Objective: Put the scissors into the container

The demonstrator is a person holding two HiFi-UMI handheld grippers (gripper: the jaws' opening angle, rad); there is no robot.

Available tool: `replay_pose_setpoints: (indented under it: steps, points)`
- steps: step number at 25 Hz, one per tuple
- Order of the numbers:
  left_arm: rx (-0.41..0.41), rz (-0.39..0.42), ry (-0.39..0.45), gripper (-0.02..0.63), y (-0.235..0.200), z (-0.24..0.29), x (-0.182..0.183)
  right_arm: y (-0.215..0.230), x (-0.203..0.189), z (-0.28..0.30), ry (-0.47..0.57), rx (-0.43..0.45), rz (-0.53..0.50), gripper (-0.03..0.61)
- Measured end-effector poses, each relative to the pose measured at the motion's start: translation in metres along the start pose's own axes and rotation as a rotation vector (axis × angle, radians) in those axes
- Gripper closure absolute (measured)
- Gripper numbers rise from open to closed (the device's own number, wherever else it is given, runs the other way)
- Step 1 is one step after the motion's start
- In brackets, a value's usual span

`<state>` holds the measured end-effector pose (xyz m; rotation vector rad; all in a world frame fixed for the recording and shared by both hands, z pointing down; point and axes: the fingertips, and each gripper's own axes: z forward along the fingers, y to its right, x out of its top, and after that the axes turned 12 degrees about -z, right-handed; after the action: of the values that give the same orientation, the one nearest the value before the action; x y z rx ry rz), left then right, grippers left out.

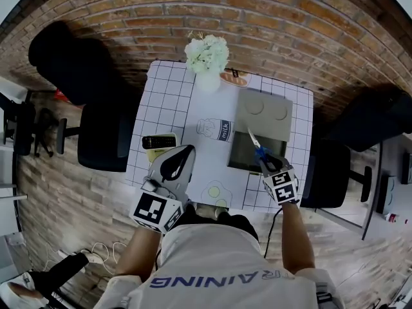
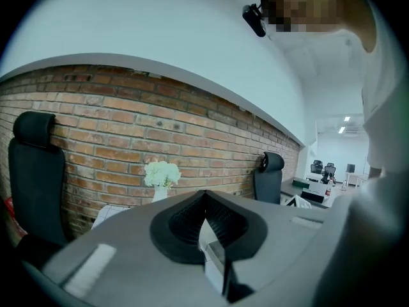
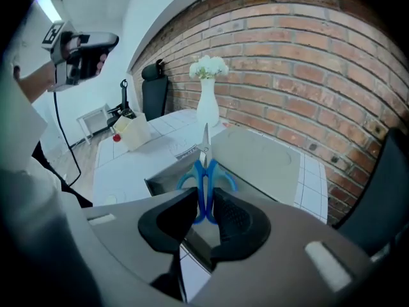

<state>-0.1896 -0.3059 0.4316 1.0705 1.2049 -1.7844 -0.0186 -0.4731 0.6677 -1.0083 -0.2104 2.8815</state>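
Observation:
Blue-handled scissors [image 1: 255,146] [image 3: 205,171] stand with the blades pointing away. My right gripper [image 1: 264,160] [image 3: 204,204] is shut on their handles. They hang over the near edge of the open grey container [image 1: 246,152] [image 3: 167,176] on the right side of the table. The container's grey lid [image 1: 264,112] [image 3: 263,160] lies just behind it. My left gripper [image 1: 187,151] [image 2: 204,200] is held above the table's front left with its jaws together and nothing in them.
A white vase of flowers [image 1: 207,58] [image 3: 207,101] stands at the table's far edge. A yellow box with black handles [image 1: 159,141] [image 3: 131,130] sits at the left. Black chairs [image 1: 103,134] flank the white grid tablecloth [image 1: 168,102], and a brick wall [image 1: 283,18] runs behind.

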Motion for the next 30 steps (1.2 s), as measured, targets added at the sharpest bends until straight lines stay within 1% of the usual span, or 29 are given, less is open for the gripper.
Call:
replay_pose_setpoints:
  steps: [6, 13, 19, 25, 30]
  points:
    - [-0.007, -0.003, -0.015, 0.612, 0.003, -0.002, -0.008, -0.013, -0.024, 0.024, -0.101, 0.041, -0.054, 0.482]
    - [0.002, -0.013, -0.029, 0.612, -0.002, -0.004, -0.015, -0.018, -0.042, 0.04, -0.181, 0.078, -0.072, 0.482]
    - [0.007, -0.019, -0.047, 0.612, -0.005, -0.004, -0.021, -0.016, -0.048, 0.053, -0.22, 0.09, -0.073, 0.481]
    - [0.01, -0.029, -0.053, 0.612, -0.01, -0.004, -0.023, -0.015, -0.047, 0.058, -0.241, 0.098, -0.095, 0.48]
    - [0.01, -0.042, -0.056, 0.612, -0.012, -0.005, -0.024, -0.016, -0.052, 0.063, -0.273, 0.11, -0.094, 0.48]
